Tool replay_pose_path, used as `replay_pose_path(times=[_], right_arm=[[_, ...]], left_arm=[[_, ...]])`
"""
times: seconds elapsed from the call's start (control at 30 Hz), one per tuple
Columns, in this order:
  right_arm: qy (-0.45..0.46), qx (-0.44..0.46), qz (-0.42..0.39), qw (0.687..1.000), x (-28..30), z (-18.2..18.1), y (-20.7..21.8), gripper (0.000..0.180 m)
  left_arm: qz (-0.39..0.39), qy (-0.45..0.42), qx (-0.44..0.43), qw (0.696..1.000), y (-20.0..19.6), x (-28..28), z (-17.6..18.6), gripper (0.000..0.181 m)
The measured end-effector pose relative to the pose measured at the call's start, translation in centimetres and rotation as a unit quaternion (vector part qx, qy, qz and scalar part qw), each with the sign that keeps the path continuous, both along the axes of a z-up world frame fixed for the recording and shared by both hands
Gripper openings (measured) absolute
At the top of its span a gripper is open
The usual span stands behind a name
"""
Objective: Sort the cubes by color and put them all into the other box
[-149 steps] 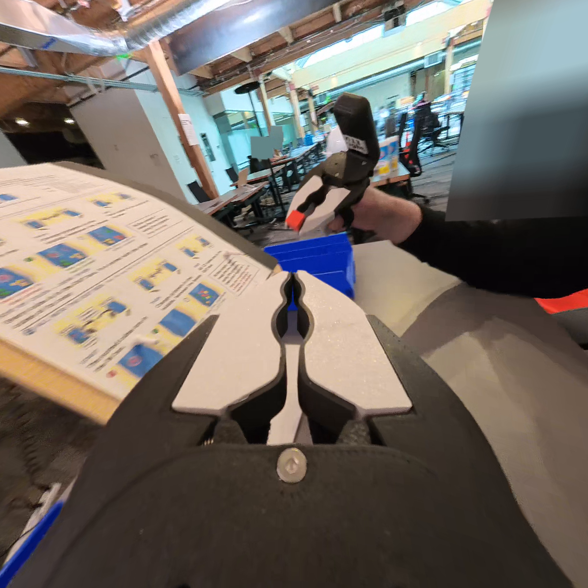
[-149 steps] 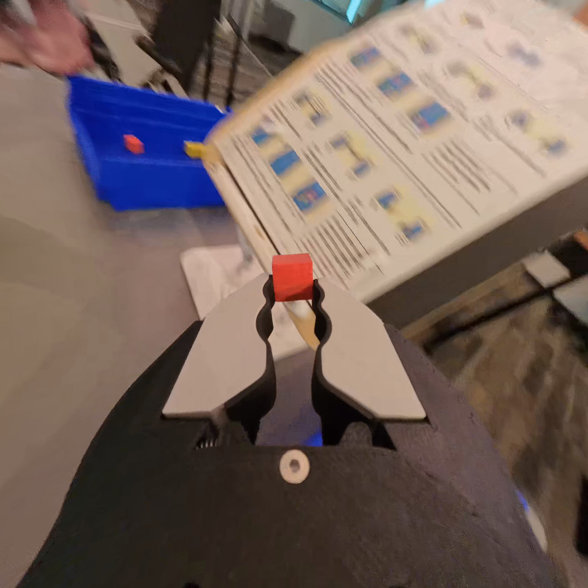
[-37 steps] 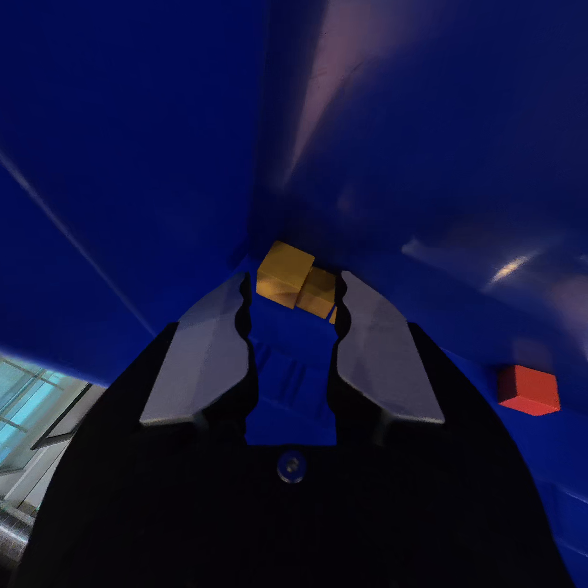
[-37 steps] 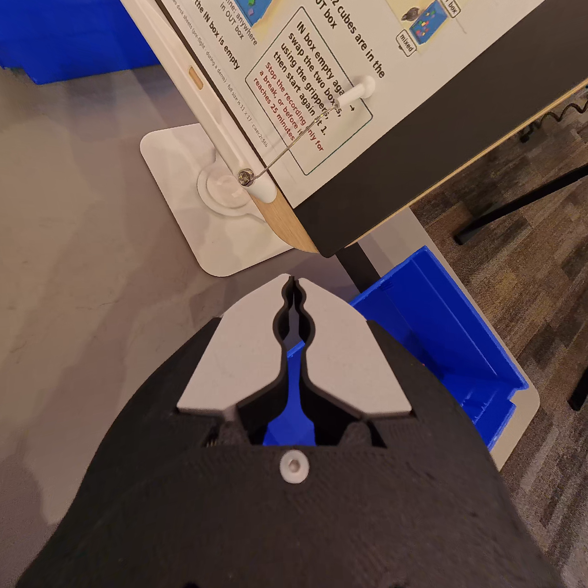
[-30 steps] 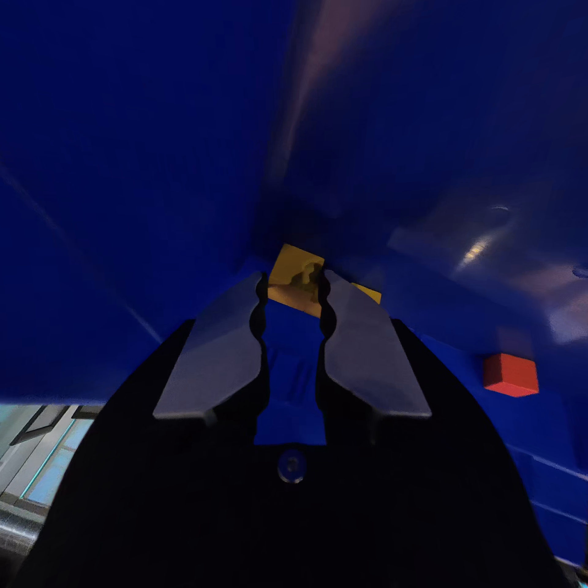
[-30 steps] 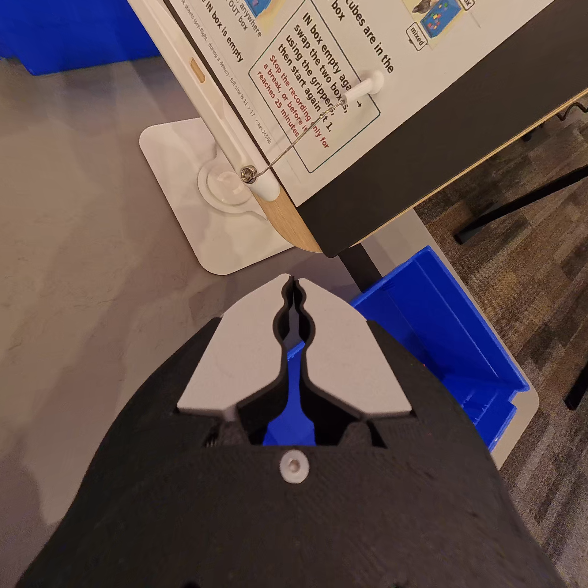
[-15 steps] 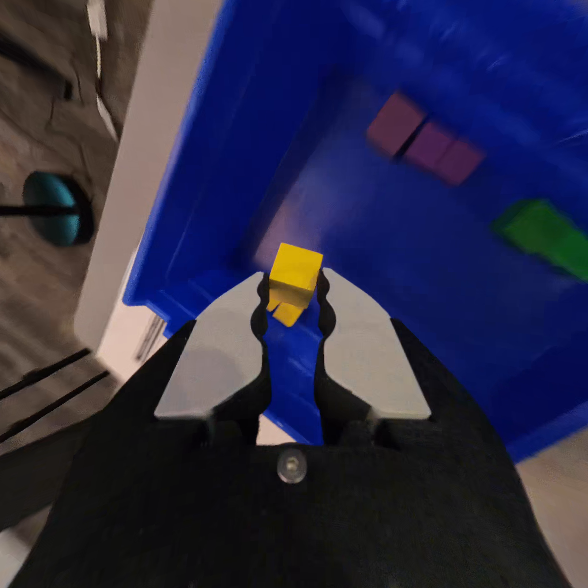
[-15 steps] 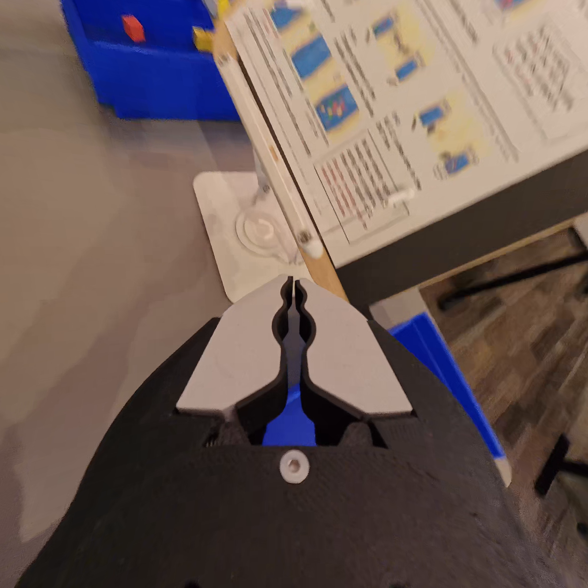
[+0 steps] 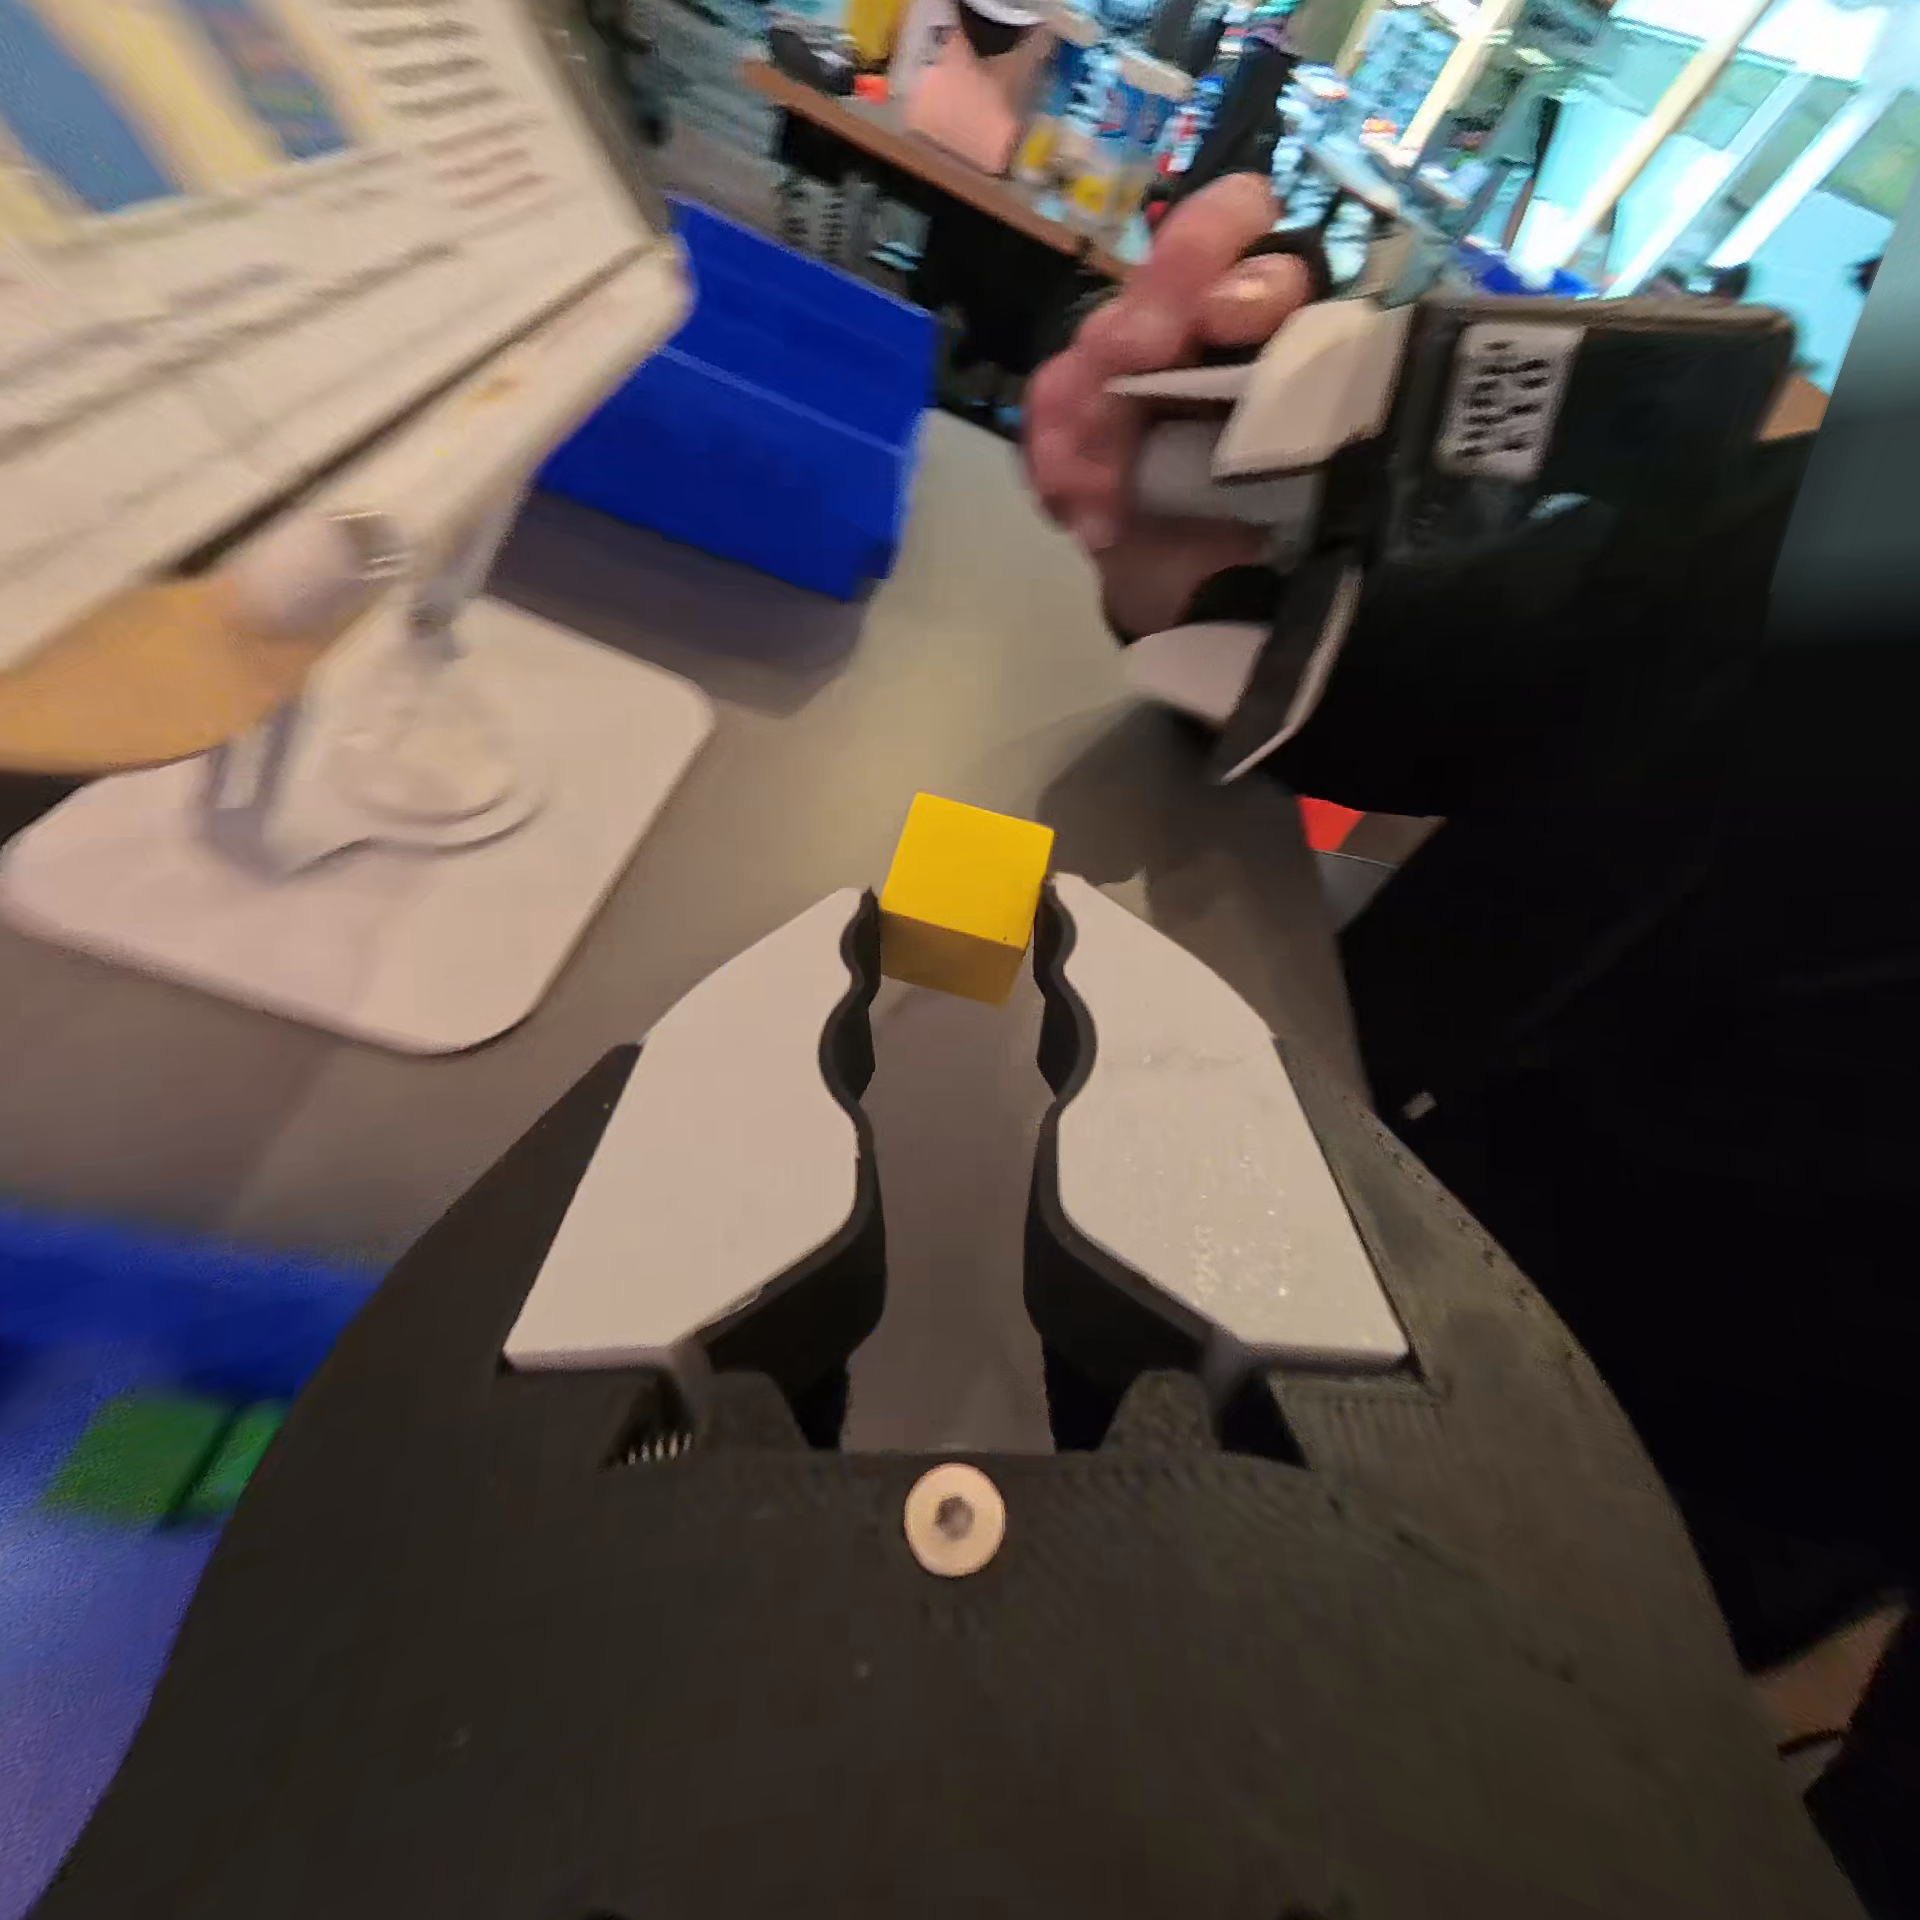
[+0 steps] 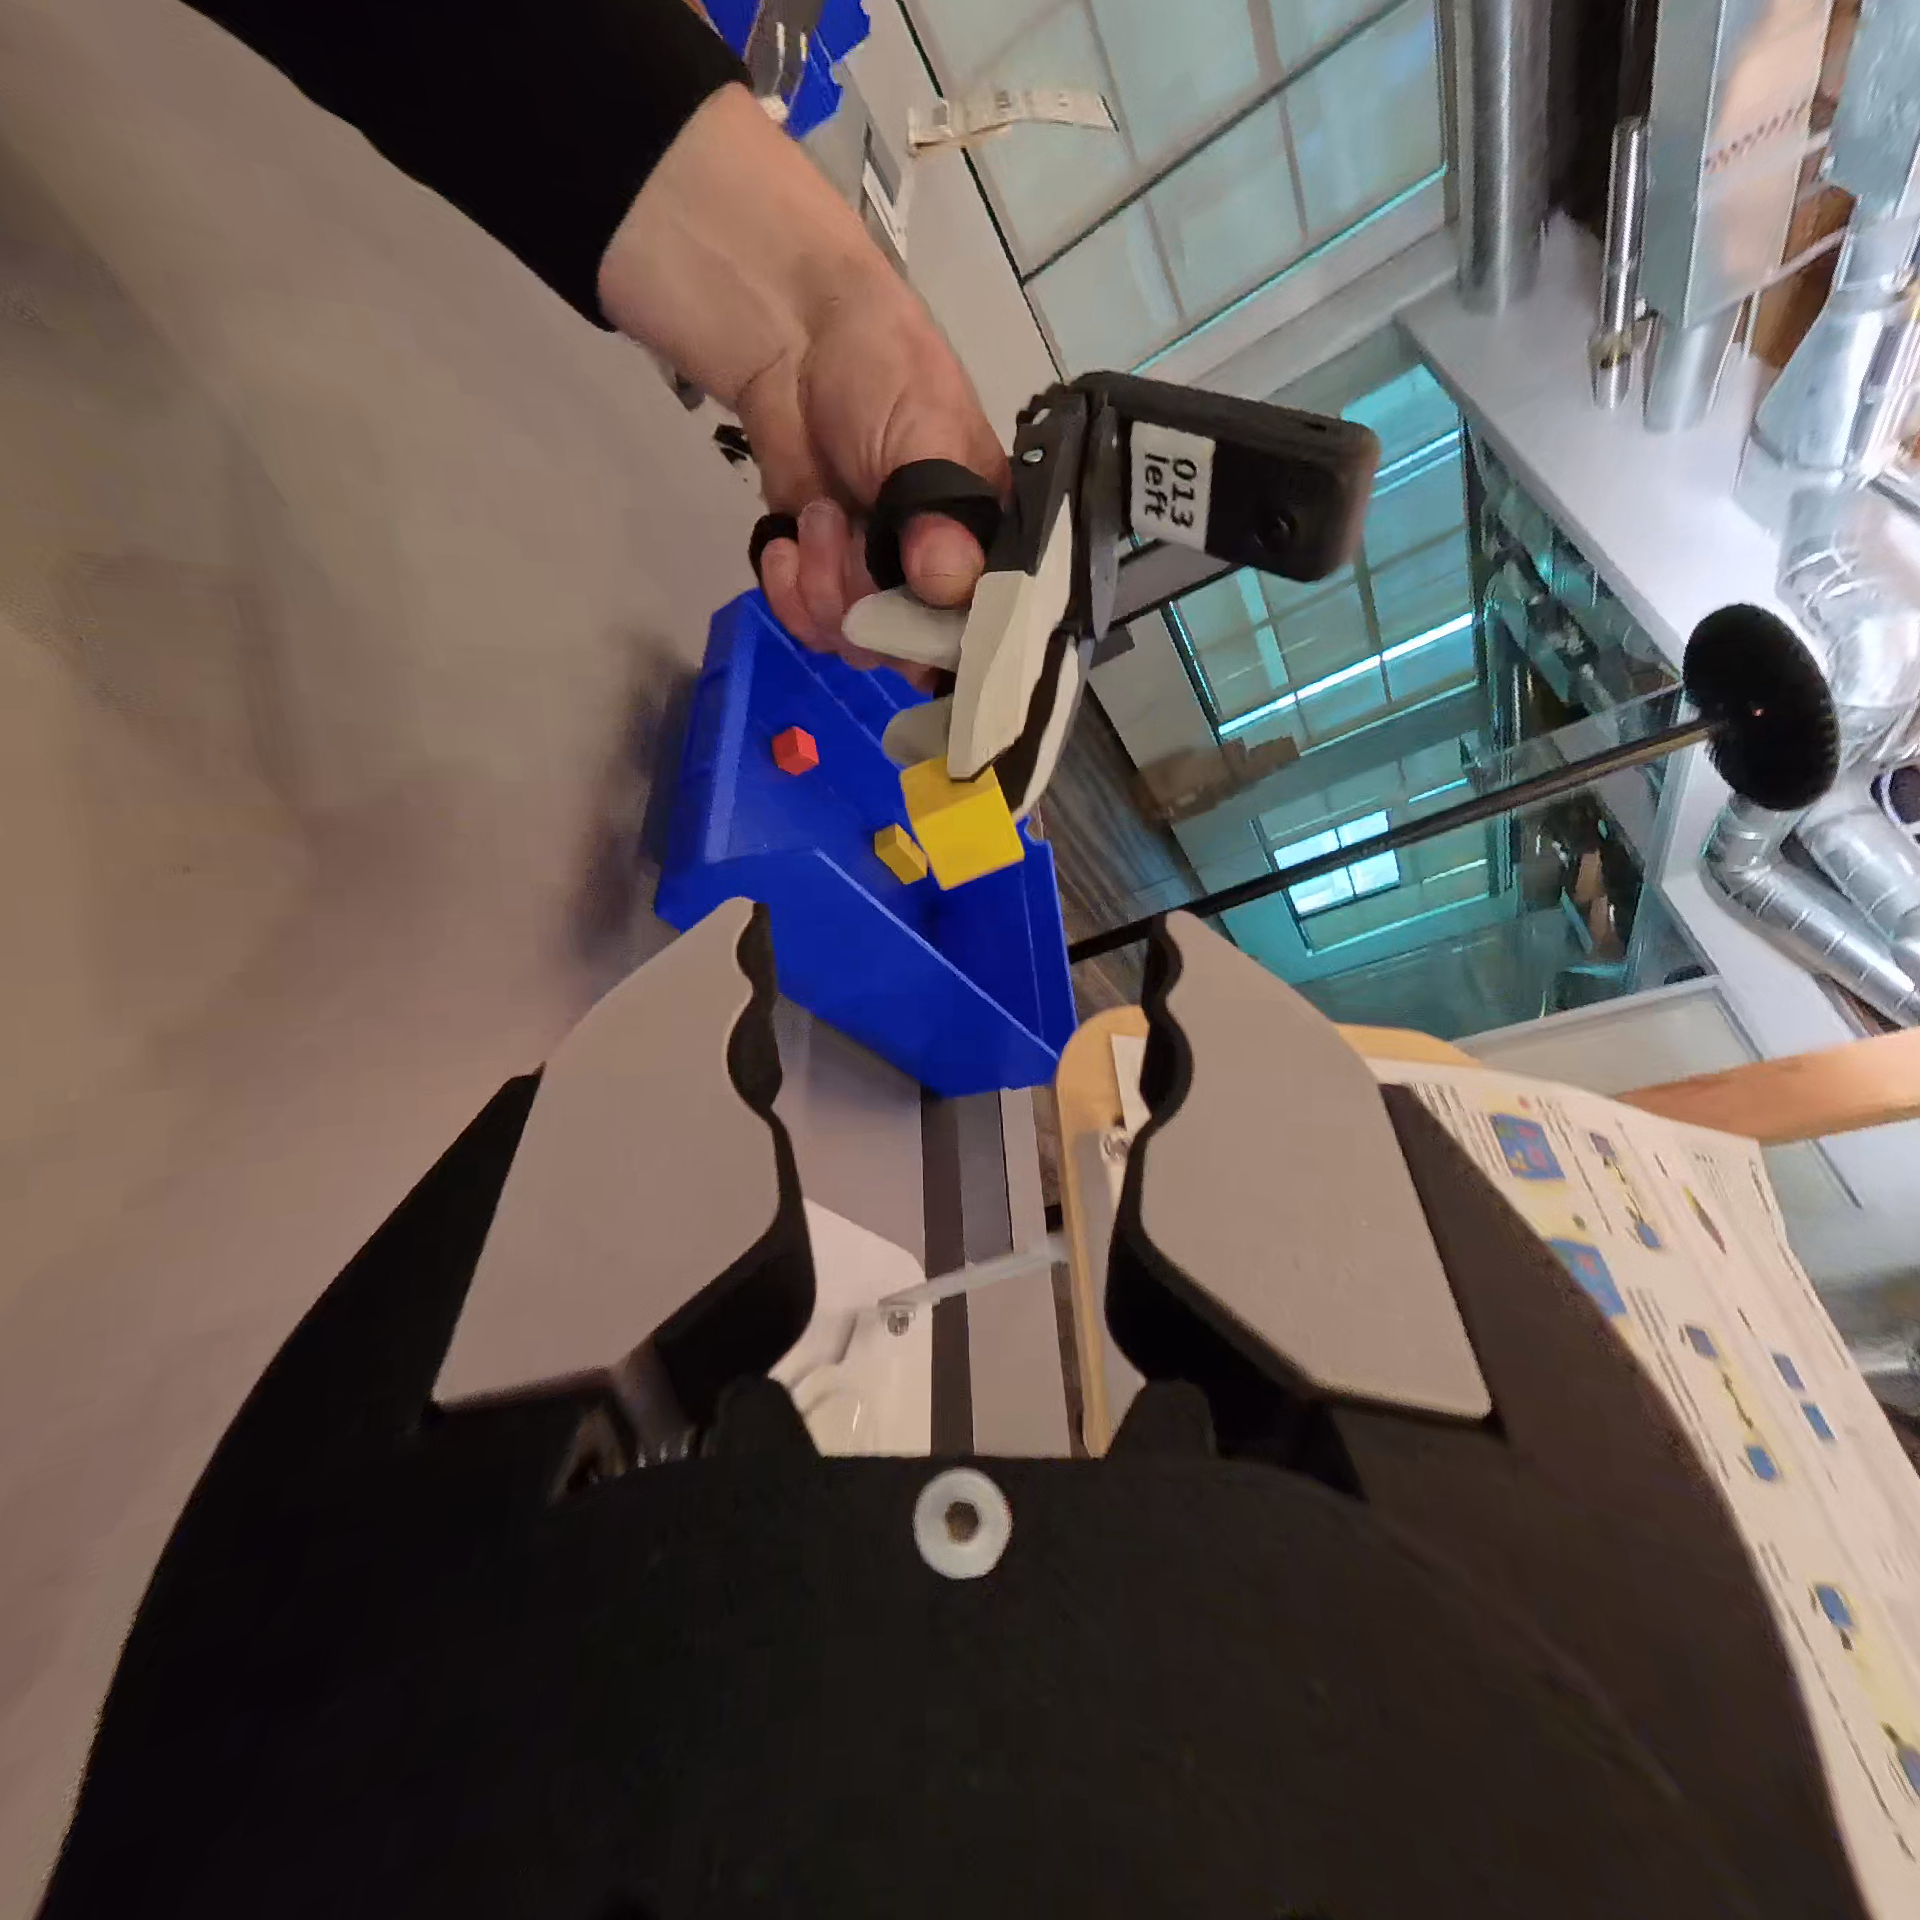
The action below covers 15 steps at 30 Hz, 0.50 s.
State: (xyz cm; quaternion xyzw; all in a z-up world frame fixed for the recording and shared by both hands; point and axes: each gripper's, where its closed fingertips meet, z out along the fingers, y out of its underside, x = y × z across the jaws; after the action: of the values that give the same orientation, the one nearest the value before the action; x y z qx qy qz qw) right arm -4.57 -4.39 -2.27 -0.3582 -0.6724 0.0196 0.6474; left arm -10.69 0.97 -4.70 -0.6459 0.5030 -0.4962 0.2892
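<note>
A bright yellow cube (image 9: 964,898) is held between pale grey fingers (image 9: 727,1132) set in a black body. In the right wrist view, a red cube (image 10: 796,749) and a darker yellow cube (image 10: 900,852) are seen inside a blue box (image 10: 883,966). Beside that box, a white sheet (image 10: 1662,1299) patterned with blue and yellow pictures is carried on a pale wooden board (image 10: 1081,1195).

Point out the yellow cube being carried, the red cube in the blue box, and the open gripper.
yellow cube (image 9: 961,902): left wrist view, on its front face between the fingertips.
red cube (image 10: 795,749): right wrist view, on its top face, inside the blue box.
right gripper (image 10: 951,940): right wrist view, midway between its spread fingertips.
</note>
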Motion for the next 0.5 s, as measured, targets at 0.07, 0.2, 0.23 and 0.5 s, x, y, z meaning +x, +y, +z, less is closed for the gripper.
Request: replay_pose_path(times=[0.07,0.2,0.23,0.5], right_arm=[[-0.003,0.007,0.012,1.000,-1.0,-0.7,-0.5,0.070],[-0.021,0.031,0.037,0.999,-1.4,-1.7,-1.7,0.060],[-0.032,0.036,0.034,0.998,-1.4,-2.0,-1.7,0.057],[-0.070,0.056,0.030,0.995,-0.2,-2.0,-1.9,0.029]], left_arm=[[-0.053,-0.026,-0.005,0.998,-3.4,2.4,0.3,0.028],[-0.127,-0.036,-0.018,0.991,-7.4,6.0,0.1,0.028],[-0.147,-0.042,-0.026,0.988,-8.1,6.5,0.3,0.028],[-0.174,-0.068,-0.084,0.979,-8.2,8.4,0.8,0.028]])
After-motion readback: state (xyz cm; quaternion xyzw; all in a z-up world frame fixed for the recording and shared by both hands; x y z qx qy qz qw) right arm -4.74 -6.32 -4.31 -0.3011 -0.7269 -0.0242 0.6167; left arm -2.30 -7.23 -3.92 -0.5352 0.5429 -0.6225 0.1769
